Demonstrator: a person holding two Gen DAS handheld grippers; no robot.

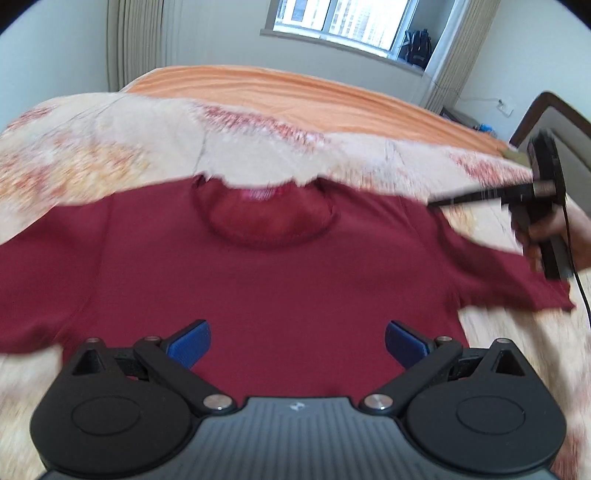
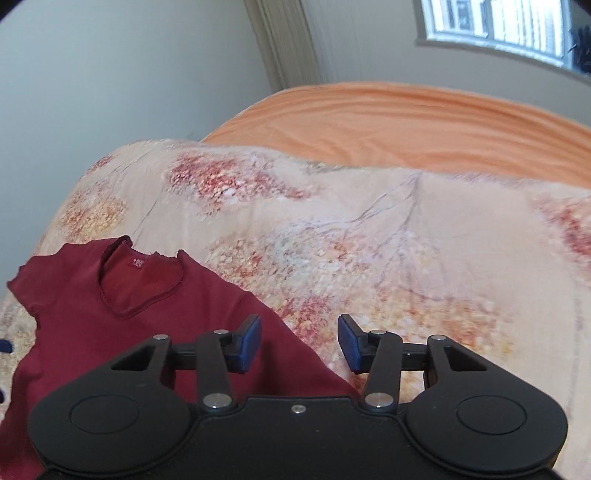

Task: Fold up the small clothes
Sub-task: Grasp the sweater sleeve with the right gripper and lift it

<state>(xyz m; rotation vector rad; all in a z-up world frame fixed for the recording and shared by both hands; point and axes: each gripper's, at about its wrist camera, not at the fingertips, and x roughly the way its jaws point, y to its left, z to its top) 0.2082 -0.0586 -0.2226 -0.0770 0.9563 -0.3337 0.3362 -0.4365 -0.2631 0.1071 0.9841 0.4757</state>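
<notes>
In the left wrist view, a dark red shirt (image 1: pixel 258 273) lay spread flat, neckline away from the camera, on a floral bedspread (image 1: pixel 110 147) that covered the near part of a bed with an orange sheet (image 1: pixel 295 88) beyond. The left gripper (image 1: pixel 297 345) hung over the lower middle of the shirt, its 2 blue fingertips (image 1: pixel 192 343) spread wide with only red cloth showing between them and nothing pinched. At the right edge, a hand (image 1: pixel 554 240) held the right gripper side-on by the shirt's sleeve; from that angle its fingers could not be judged. A window (image 1: pixel 343 22) and a curtain (image 1: pixel 133 40) stood behind the bed.

In the right wrist view, the right gripper (image 2: pixel 300 343) sat above the shirt's (image 2: pixel 110 325) edge, where red cloth met the bedspread (image 2: pixel 369 240). Its blue fingertips (image 2: pixel 249 343) stood part-way apart, holding nothing. The shirt filled the lower left, its neckline label visible.
</notes>
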